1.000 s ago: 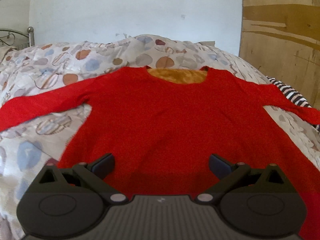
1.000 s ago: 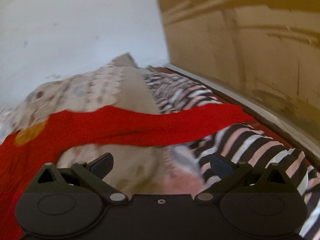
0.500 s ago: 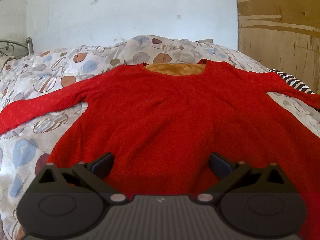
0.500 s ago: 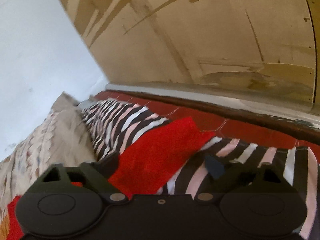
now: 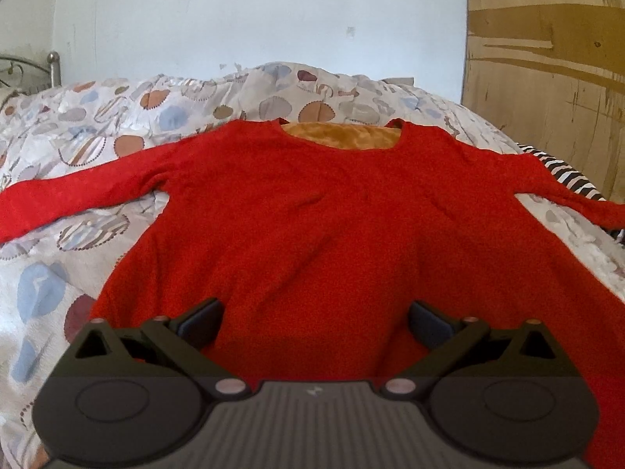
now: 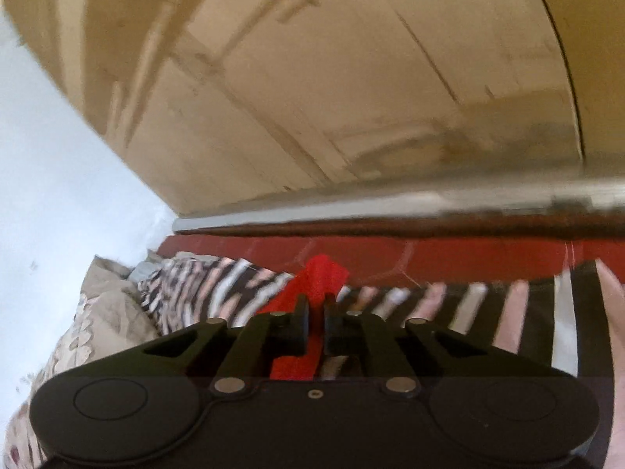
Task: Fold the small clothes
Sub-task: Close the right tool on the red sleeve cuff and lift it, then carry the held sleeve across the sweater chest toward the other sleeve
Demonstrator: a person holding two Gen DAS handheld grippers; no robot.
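We see the red top (image 5: 312,211) spread flat on the patterned quilt (image 5: 58,273) of the bed, sleeves out. Our left tool (image 5: 314,322) hovers over its hem, fingers spread wide. Our right tool (image 6: 315,312) has just closed, pinching the sleeve end (image 6: 322,273) over the striped blanket (image 6: 488,312)

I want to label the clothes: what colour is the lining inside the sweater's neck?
Orange-yellow lining, inside the red sweater; it shows best in the left wrist view.
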